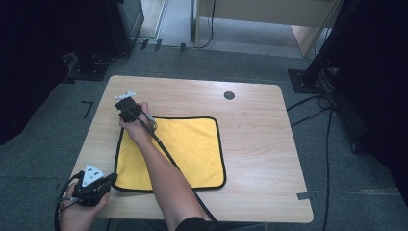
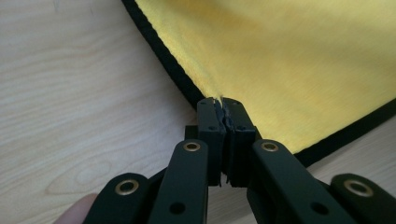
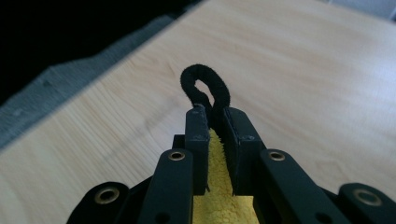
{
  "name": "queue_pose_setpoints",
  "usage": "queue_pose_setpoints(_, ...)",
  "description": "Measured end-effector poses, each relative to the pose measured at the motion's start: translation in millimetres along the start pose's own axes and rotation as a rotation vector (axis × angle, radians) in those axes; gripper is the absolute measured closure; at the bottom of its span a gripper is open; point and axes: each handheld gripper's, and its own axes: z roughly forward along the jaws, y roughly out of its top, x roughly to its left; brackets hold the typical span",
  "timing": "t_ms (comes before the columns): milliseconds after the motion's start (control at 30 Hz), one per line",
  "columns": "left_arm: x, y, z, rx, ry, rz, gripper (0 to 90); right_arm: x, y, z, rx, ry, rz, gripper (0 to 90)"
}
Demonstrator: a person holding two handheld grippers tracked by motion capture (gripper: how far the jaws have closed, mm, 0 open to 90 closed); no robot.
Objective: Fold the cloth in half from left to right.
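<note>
A yellow cloth (image 1: 192,149) with black edging lies flat on the wooden table (image 1: 260,144). My left gripper (image 1: 111,179) is at the cloth's near-left corner; in the left gripper view the jaws (image 2: 222,105) are shut on the black-edged corner, with the cloth (image 2: 289,56) spread out beyond. My right gripper (image 1: 126,111) reaches across to the far-left corner. In the right gripper view it (image 3: 212,112) is shut on the cloth (image 3: 217,196), and a loop of black edging (image 3: 205,81) bulges above the jaws.
A dark round spot (image 1: 229,95) marks the table's far side. A strip of grey tape (image 1: 305,195) sits at the near-right edge. Cables (image 1: 317,103) trail on the carpet to the right, and black stands (image 1: 303,79) are beyond the table.
</note>
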Motion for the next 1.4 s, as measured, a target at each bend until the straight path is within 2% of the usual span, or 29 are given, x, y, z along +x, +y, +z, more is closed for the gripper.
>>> queue_pose_setpoints(67,-9.5,6.7,-2.7,-0.044,-0.032,-0.006,87.9,-6.9,3.2,-11.0,-0.015,0.006,-0.014,80.7)
queue_pose_setpoints(133,-27.2,16.1,-1.5,-0.071,-0.045,0.03,87.8,-19.2,3.6,-24.5,-0.027,0.003,-0.022,80.3)
queue_pose_setpoints(200,-43.2,24.7,1.5,-0.097,-0.07,0.041,87.7,-33.0,2.2,-37.1,-0.037,0.011,-0.023,80.1)
queue_pose_setpoints(333,-77.2,42.5,13.9,-0.119,-0.118,0.079,87.6,-71.2,-8.6,-65.3,-0.04,-0.012,-0.012,80.0)
queue_pose_setpoints(400,-92.1,50.5,20.9,-0.127,-0.144,0.09,87.5,-94.7,-18.3,-79.9,-0.041,-0.03,0.011,80.0)
queue_pose_setpoints(567,-141.0,72.6,47.4,-0.121,-0.209,0.149,87.4,-146.5,-44.3,-106.4,-0.049,-0.058,0.097,80.0)
queue_pose_setpoints(667,-165.9,79.3,64.3,-0.101,-0.248,0.17,87.3,-172.1,-60.8,-118.9,-0.042,-0.077,0.121,80.0)
queue_pose_setpoints(833,-199.2,83.4,87.7,-0.072,-0.302,0.19,87.4,-205.5,-87.1,-135.0,-0.033,-0.103,0.152,80.4)
queue_pose_setpoints(867,-204.3,84.4,91.4,-0.07,-0.315,0.188,87.4,-211.2,-91.6,-138.1,-0.036,-0.114,0.158,85.4)
queue_pose_setpoints(933,-214.9,86.5,98.0,-0.076,-0.317,0.194,87.5,-221.4,-97.8,-144.0,-0.045,-0.14,0.176,85.6)
queue_pose_setpoints(967,-219.2,87.8,101.2,-0.076,-0.326,0.195,87.5,-228.7,-101.4,-147.7,-0.055,-0.146,0.194,85.6)
queue_pose_setpoints(1067,-227.3,89.8,108.5,-0.087,-0.34,0.179,86.6,-240.3,-109.7,-152.9,-0.047,-0.179,0.206,84.8)
queue_pose_setpoints(1100,-228.1,89.6,108.9,-0.094,-0.355,0.173,82.4,-242.7,-112.5,-153.7,-0.044,-0.179,0.217,81.6)
queue_pose_setpoints(1133,-228.7,89.5,109.3,-0.09,-0.379,0.169,72.7,-243.7,-114.9,-154.2,-0.044,-0.174,0.229,77.9)
queue_pose_setpoints(1200,-228.5,87.6,107.9,-0.075,-0.403,0.173,58.2,-245.7,-118.5,-154.7,-0.03,-0.171,0.221,75.3)
queue_pose_setpoints(1300,-222.0,83.4,102.2,-0.077,-0.413,0.172,52.3,-248.7,-122.1,-156.4,-0.029,-0.188,0.242,68.2)
queue_pose_setpoints(1400,-207.9,76.0,94.4,-0.09,-0.405,0.165,51.0,-251.1,-127.0,-158.7,-0.021,-0.185,0.275,69.2)
